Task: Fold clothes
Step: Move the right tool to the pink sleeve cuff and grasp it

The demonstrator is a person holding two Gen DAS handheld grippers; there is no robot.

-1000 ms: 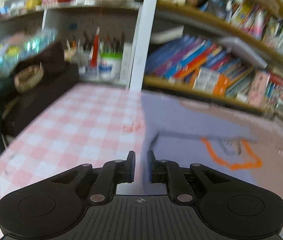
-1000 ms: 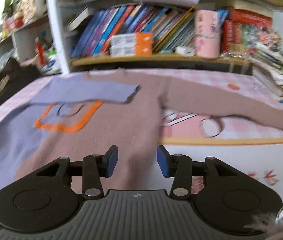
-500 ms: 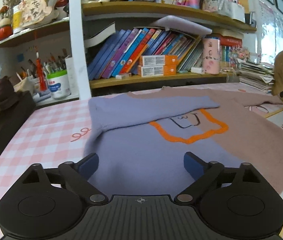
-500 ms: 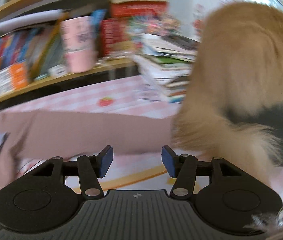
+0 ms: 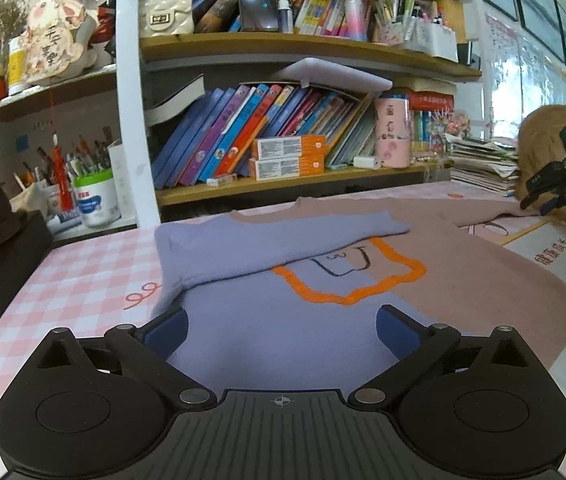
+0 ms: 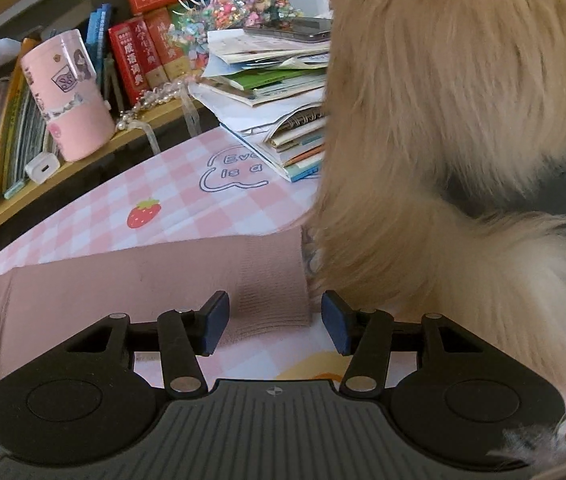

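Left wrist view: lilac-and-mauve knit sweater point(image 5: 323, 280) lies flat on the pink checked tablecloth point(image 5: 83, 276), its lilac sleeve now folded across the chest. Left gripper point(image 5: 281, 328) has just sprung wide, empty. Right gripper point(image 6: 275, 322), half-open, straddles the mauve ribbed cuff point(image 6: 273, 292) beside a fluffy tan pet point(image 6: 463, 140), likely next. White pen pot point(image 5: 95, 202) holds pens.

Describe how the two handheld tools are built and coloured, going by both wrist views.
Both match: the left tool and the right tool each have a matte black ribbed body with a small crosshair mark, two round black discs at the sides, angular black linkage arms with silver pivot pins, and blue pads on the fingers. Seen from the left wrist view, the right tool carries a device with a small green light.
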